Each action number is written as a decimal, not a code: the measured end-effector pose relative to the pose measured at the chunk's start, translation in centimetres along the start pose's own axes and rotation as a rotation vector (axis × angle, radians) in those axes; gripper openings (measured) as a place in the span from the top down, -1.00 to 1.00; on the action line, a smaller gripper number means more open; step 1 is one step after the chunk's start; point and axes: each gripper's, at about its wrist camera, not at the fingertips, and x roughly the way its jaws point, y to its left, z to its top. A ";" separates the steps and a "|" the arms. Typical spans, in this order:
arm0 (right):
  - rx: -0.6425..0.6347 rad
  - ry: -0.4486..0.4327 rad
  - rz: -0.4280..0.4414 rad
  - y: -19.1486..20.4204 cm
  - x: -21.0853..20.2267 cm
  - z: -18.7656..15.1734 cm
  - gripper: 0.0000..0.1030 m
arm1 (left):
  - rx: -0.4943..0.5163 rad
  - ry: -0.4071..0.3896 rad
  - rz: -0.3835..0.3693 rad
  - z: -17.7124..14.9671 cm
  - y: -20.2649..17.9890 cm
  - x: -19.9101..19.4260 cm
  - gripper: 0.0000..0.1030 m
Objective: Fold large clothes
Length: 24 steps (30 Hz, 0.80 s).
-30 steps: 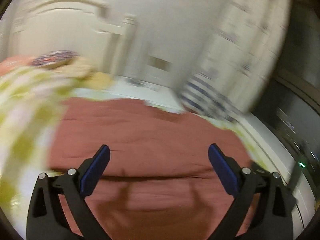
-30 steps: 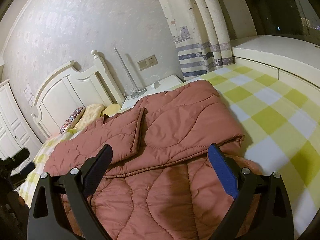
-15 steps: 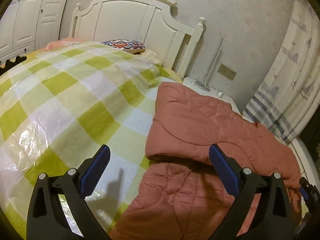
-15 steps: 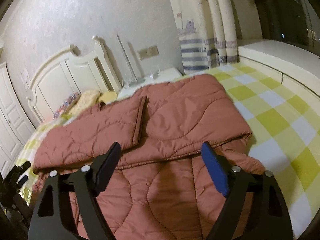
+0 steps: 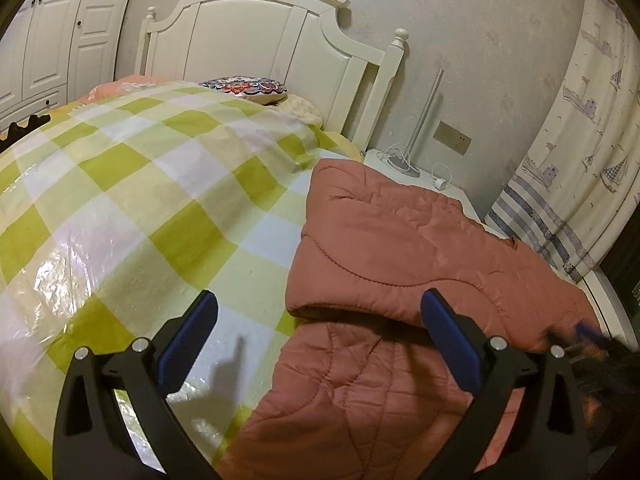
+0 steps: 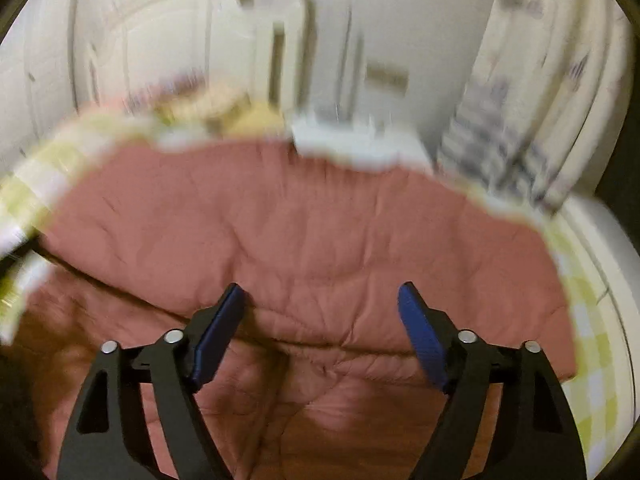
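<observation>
Since half a second ago the right tongs have swung low over the quilted coat, their view now smeared with motion.

Rust-pink and folded over itself, the coat lies on the bed's green-and-white checked cover, toward the curtain side. Both right and left tongs are spread apart, holding nothing. Beyond stand the white headboard and a patterned cushion.

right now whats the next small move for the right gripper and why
Probably lower the right gripper onto the folded edge of the pink quilted coat and close. Its fingers stand open, holding nothing, right over that edge; the left gripper is open too.
</observation>
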 end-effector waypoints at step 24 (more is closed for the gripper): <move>0.141 -0.102 0.023 -7.1 -1.0 2.5 -0.60 | 0.262 0.103 0.003 6.2 -8.6 4.5 -0.95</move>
